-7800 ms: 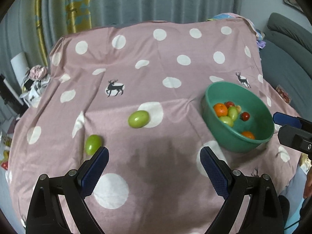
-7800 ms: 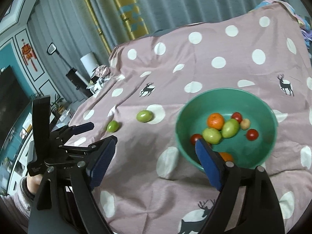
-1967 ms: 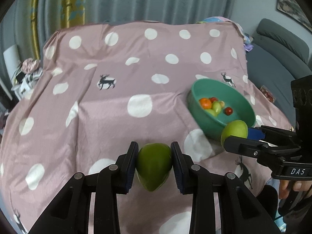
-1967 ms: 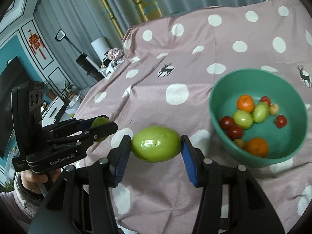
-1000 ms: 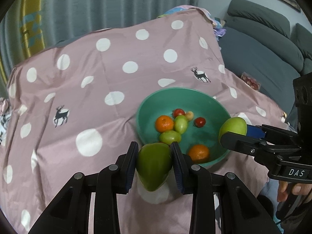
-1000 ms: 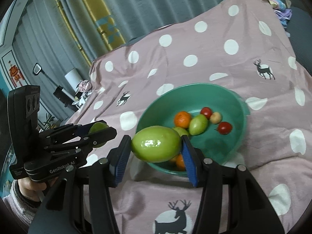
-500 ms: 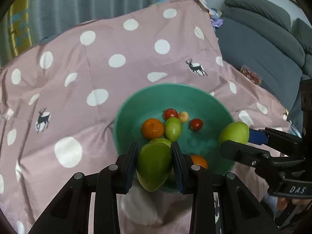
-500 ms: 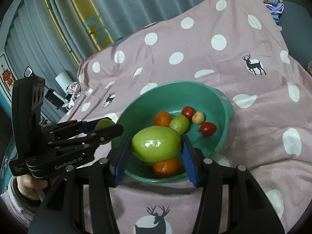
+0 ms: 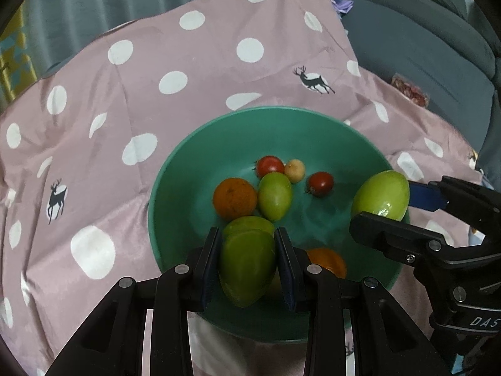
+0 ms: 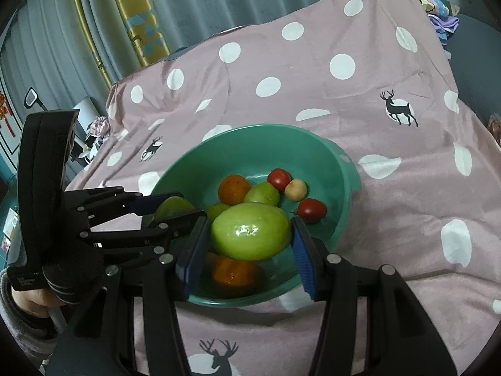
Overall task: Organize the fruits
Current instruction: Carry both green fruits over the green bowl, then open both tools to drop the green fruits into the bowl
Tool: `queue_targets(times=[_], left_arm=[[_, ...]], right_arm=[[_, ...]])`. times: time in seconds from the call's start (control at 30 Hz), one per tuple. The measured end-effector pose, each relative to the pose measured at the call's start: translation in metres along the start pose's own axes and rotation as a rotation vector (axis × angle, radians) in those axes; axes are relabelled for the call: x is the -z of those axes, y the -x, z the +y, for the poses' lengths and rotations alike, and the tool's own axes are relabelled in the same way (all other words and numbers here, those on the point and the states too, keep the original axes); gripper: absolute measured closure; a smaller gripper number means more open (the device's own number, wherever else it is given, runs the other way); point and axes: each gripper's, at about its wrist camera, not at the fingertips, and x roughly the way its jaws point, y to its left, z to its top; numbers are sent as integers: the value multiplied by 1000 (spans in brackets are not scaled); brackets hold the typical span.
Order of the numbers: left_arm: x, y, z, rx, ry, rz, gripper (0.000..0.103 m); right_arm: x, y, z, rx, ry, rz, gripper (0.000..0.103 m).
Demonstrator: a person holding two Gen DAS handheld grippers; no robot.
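Both claws loaded, both over bowl (image 9: pixel 175 169). Left claw (image 9: pixel 247 260) clamped narrow on dark green fruit (image 9: pixel 247 266), hanging above near rim side. Right claw (image 10: pixel 249 244) clamped wider on pale green fruit (image 10: pixel 250 232), above bowl's middle.

Risks, as judged: fruits dropped from height could bounce off pile inside — orange (image 9: pixel 235 199), green one (image 9: pixel 275 195), tomatoes (image 9: pixel 319 183) — and roll out onto spotted cloth (image 9: pixel 188 62). Claws near each other; simultaneous release or opening sweep could knock one against other. Cloth soft and creased under bowl, so a nudge on rim could tip it.

Left view: shows right claw side-on w/ its fruit over far-right rim, plus sofa (image 9: pixel 438 47) beyond. Right view: shows hand (image 10: pixel 28 297) and sleeve on left handle, second orange (image 10: pixel 235 272) under held fruit, curtain (image 10: pixel 141 15) behind.
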Motion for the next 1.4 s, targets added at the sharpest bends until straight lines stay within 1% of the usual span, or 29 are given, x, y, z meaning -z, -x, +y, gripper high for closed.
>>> queue_targets(times=[0.43,0.6,0.97,1.0,1.07,1.1,1.13,1.2,1.23,1.27,1.33,1.4], left_arm=[[0,-12,0,-26,-5,43,69],[-1,-11,0,-35,-6,41,69],[-2,-7,-1,-48,-12,37,69],[-2,-6,-1,-51,-12,36,67],[-1,-4,-1,-55,-9,32,55],[-1,-2,0,-58,-7,29,46],[-1,-1,0,-60,-7,25,41],[-1,4,0,-64,-7,14,37],[0,6,0,-64,-7,12,35],[0,8,0,-65,-5,7,32],[0,14,-1,-70,-4,-10,22],[1,18,0,-75,0,-21,19]], right_arm=[[0,-7,-1,19,8,20,50],[0,-9,1,18,12,26,50],[2,-1,0,16,-8,4,49],[2,-1,-1,15,-13,3,48],[2,1,-1,16,-18,1,46],[2,1,-1,17,-19,-1,45],[2,3,0,18,-20,-3,43],[2,6,0,19,-23,-8,38],[2,8,1,22,-26,-9,34],[2,10,1,24,-30,-9,29],[2,14,0,27,-34,-13,25],[2,18,0,34,-35,-14,17]])
